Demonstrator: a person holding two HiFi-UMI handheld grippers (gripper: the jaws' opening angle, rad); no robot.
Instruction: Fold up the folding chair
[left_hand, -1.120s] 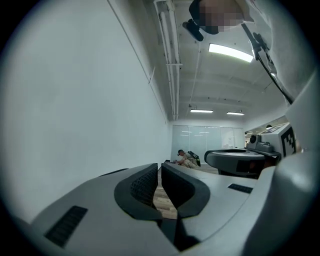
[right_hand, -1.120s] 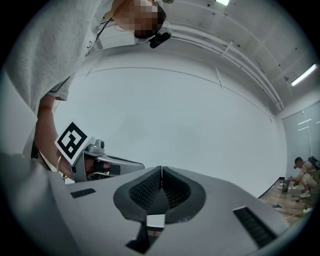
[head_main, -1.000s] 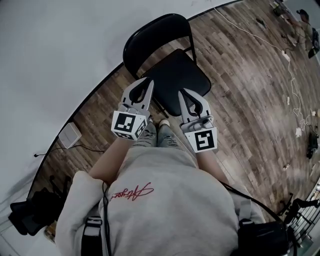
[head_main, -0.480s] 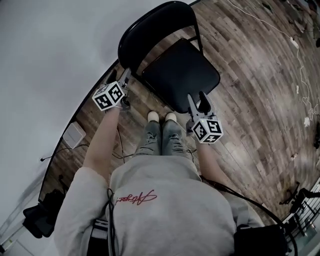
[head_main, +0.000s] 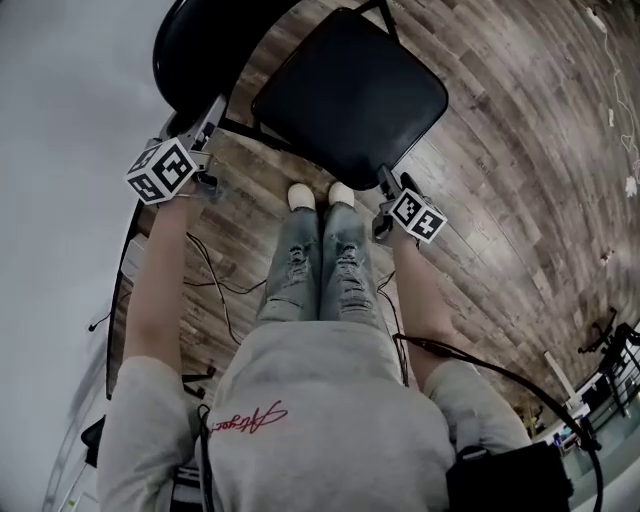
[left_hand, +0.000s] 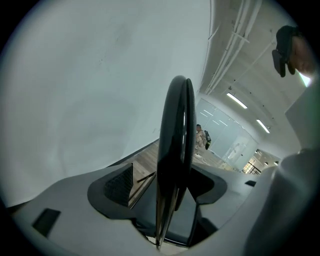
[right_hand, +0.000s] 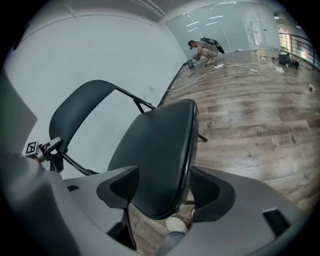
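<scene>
Jaws opening: left hand-held gripper (left_hand: 165, 182) astride backrest (left_hand: 175, 125); right hand-held gripper (right_hand: 162, 180), seat (right_hand: 160, 145).

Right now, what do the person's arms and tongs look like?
The left tongs and right tongs are pale grey with dark pads; each carries a white cube with black square markers. Grey sweatshirt sleeves stop short. A black cable trails by the right arm.
</scene>
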